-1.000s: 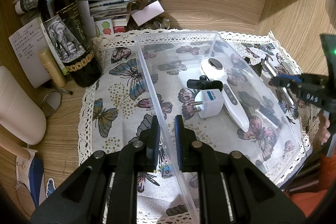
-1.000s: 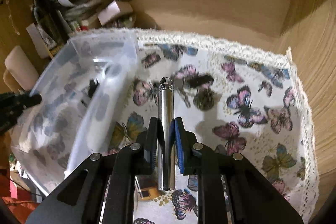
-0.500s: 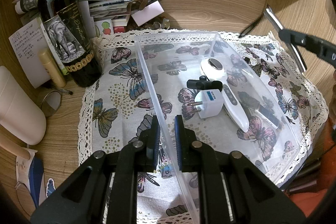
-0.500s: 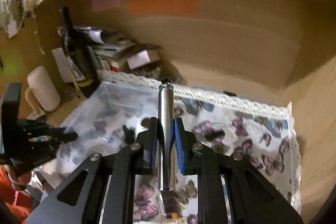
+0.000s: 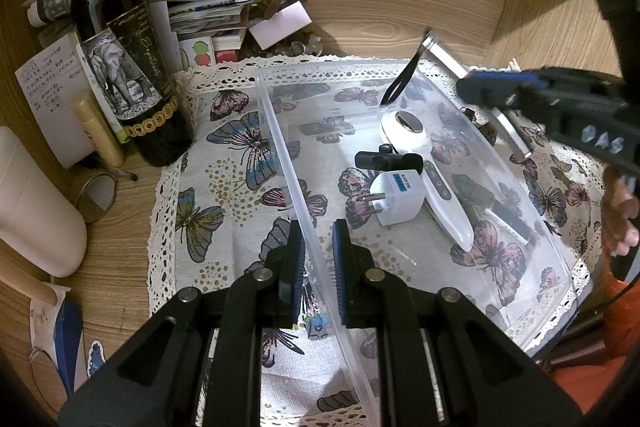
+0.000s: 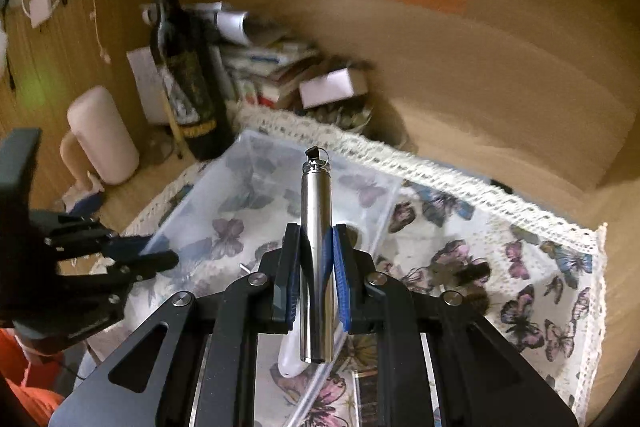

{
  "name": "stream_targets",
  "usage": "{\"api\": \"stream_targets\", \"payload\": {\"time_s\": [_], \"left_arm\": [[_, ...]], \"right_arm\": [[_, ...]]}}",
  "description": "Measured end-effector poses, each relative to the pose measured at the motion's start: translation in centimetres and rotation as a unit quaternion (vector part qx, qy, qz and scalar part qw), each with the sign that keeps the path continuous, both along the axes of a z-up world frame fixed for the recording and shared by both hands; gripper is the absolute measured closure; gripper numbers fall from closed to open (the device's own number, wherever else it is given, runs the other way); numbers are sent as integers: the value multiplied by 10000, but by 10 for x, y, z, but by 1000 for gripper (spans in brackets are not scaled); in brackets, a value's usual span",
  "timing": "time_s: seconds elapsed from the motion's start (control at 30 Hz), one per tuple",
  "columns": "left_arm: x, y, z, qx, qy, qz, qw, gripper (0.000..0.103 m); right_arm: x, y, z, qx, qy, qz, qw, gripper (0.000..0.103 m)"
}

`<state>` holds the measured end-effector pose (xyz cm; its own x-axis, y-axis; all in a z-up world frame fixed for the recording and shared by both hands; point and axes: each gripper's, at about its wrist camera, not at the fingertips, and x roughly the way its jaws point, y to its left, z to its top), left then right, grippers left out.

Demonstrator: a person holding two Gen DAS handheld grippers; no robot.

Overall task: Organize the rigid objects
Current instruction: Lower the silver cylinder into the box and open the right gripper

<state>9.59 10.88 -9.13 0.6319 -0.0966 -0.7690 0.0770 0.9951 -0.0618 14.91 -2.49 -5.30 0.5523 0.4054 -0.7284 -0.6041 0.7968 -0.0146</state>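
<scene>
**Over the bin: cylinder in transit**

Above the clear rectangular plastic bin, on the butterfly-print cloth with lace edging. Right gripper closed firmly on a polished steel cylinder with a small key-ring and dark loop at its tip, gripped near mid-length, pads flat against both sides. Cylinder held in the air over the bin's far end, tip pointing forward and away; not touching wall or floor, as far as can be told.

Left gripper straddling the bin's near long wall, jaws narrowed almost to the wall. Whether actually clamped or only bracketing: cannot tell.

Already lying in the bin: white wand-shaped handheld device with oval head, white plug adapter with metal pins, small black clip-like piece.

Outside, well clear: dark wine bottle with elephant label.

Step in hand, by judgement: carry-and-place of the cylinder. Next move calls for lowering toward bare floor beyond the wand head, tilting flatter, then parting the jaws low to prevent rolling or bouncing.
</scene>
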Motion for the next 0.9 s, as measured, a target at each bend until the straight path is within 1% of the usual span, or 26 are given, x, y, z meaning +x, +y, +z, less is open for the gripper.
{"api": "stream_targets", "payload": {"time_s": [0.17,0.43,0.57,0.73,0.9], "left_arm": [[1,0,0,-6,-1,-7,10000,90],[1,0,0,-3,0,-3,10000,90],[1,0,0,22,4,-9,10000,90],[2,-2,0,77,14,-25,10000,90],[1,-2,-1,65,6,-16,10000,90]], "right_arm": [[8,12,-20,-283,282,125,9991,89],[20,21,-39,-495,666,204,9963,89],[20,21,-38,-486,631,195,9966,88],[12,14,-20,-328,355,148,9987,88],[4,4,-8,-286,165,81,9994,88]]}}
